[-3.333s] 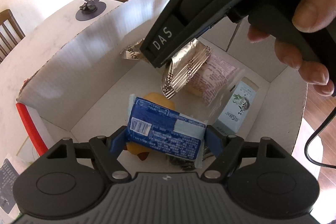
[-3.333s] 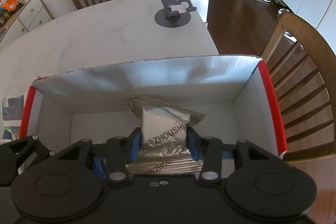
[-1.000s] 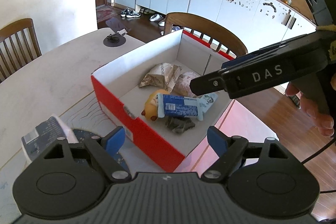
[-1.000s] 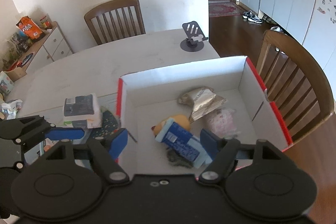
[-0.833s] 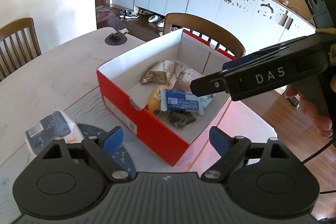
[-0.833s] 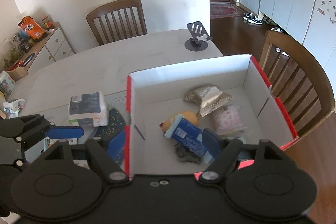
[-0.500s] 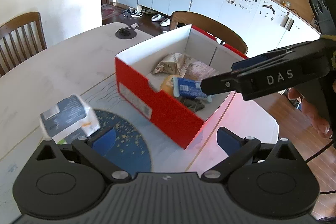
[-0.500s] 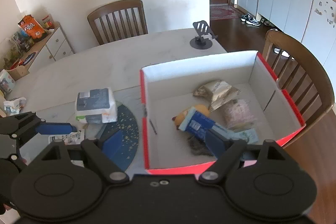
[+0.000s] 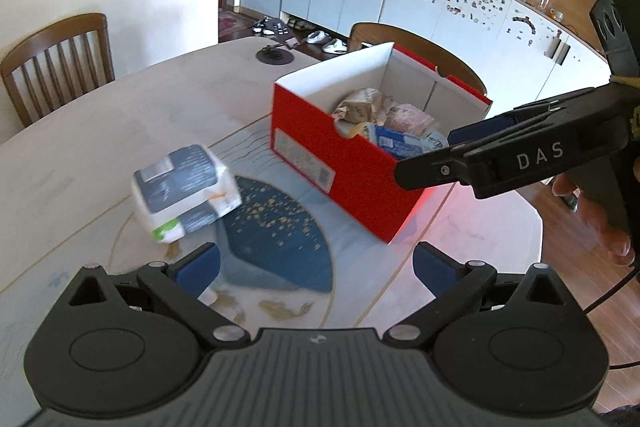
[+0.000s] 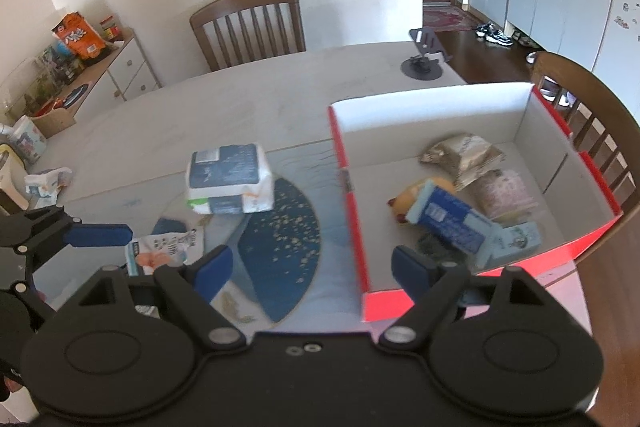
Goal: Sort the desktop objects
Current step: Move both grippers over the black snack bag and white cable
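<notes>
Left wrist view: left hand-held gripper point(image 9: 316, 267) spread wide and holding nothing, hovering over the blue mat point(image 9: 276, 239) on the table point(image 9: 92, 147). Tissue pack point(image 9: 186, 191) just ahead and to the left, partly on the mat's edge, slightly blurred. Red box point(image 9: 340, 163) further ahead, well apart from the pack, with a silver pouch point(image 9: 360, 105), a pink packet point(image 9: 408, 117) and a blue packet point(image 9: 394, 139) showing above its rim. Right hand-held gripper point(image 9: 424, 169) reaching in from the right in front of the box; spread or closed cannot be told from this side angle. Phone stand point(image 9: 276, 53) at the far table edge.

Right wrist view: right hand-held gripper point(image 10: 312, 269) spread, empty, above the mat point(image 10: 280, 239) beside the box's left wall point(image 10: 352, 211). Inside the box: silver pouch point(image 10: 460, 155) at the back, pink packet point(image 10: 504, 193) beside it, blue packet point(image 10: 448, 221) lying across a yellow toy point(image 10: 408, 201), pale carton point(image 10: 510, 241) near the front wall. Tissue pack point(image 10: 230, 179) on the table left of the box, touching the mat's rim. Small wrapper point(image 10: 164, 251) nearer, by the left gripper's blue fingertip point(image 10: 100, 233). Phone stand point(image 10: 424, 61) beyond the box.
</notes>
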`<action>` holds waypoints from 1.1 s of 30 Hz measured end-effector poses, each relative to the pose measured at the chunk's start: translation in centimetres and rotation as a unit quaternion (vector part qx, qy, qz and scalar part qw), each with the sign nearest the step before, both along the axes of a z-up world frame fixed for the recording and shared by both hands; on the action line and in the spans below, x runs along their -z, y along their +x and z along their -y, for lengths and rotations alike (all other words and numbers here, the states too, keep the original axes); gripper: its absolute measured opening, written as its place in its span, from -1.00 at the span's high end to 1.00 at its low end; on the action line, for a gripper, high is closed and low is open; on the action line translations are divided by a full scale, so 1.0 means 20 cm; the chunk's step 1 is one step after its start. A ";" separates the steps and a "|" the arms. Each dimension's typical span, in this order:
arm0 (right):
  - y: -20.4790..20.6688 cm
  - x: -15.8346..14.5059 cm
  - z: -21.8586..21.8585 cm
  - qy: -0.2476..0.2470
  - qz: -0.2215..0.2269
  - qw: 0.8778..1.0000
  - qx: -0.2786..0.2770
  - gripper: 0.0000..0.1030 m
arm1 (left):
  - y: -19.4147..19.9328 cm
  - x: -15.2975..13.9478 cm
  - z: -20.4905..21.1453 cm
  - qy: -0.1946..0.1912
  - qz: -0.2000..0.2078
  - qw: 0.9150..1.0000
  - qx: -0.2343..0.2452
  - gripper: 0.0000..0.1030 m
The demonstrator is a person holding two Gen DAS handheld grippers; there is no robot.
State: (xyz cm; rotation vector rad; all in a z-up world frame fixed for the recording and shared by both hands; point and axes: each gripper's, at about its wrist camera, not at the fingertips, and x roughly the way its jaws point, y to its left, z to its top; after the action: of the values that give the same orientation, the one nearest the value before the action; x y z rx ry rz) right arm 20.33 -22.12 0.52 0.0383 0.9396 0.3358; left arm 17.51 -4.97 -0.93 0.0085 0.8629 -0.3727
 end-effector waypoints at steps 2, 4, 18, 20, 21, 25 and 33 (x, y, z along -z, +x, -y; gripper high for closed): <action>-0.01 0.01 -0.03 -0.002 0.000 1.000 -0.005 -0.68 | -0.02 0.01 -0.04 0.000 -0.002 1.000 -0.006 -1.00; -0.02 0.02 -0.07 -0.005 -0.001 1.000 -0.009 -0.68 | -0.04 0.02 -0.08 -0.001 -0.002 1.000 -0.014 -1.00; -0.06 0.10 -0.27 -0.004 -0.024 0.999 -0.035 -0.68 | -0.17 0.15 -0.30 0.011 -0.018 0.998 -0.052 -1.00; -0.06 0.12 -0.29 -0.004 -0.028 0.999 -0.039 -0.68 | -0.18 0.17 -0.33 0.013 -0.021 0.998 -0.058 -1.00; -0.06 0.13 -0.30 -0.003 -0.030 0.999 -0.041 -0.68 | -0.18 0.18 -0.34 0.013 -0.023 0.998 -0.061 -1.00; -0.07 0.15 -0.34 -0.004 -0.037 0.998 -0.049 -0.68 | -0.20 0.21 -0.40 0.010 -0.028 0.997 -0.073 -1.00; -0.05 0.19 -0.40 -0.008 -0.045 0.997 -0.058 -0.68 | -0.20 0.28 -0.49 0.011 -0.031 0.995 -0.093 -1.00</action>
State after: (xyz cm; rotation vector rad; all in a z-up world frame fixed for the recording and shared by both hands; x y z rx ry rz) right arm 19.32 -14.06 -3.34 -0.0159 1.0355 0.4369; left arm 13.48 4.92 -6.45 -0.0628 0.9203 -0.1901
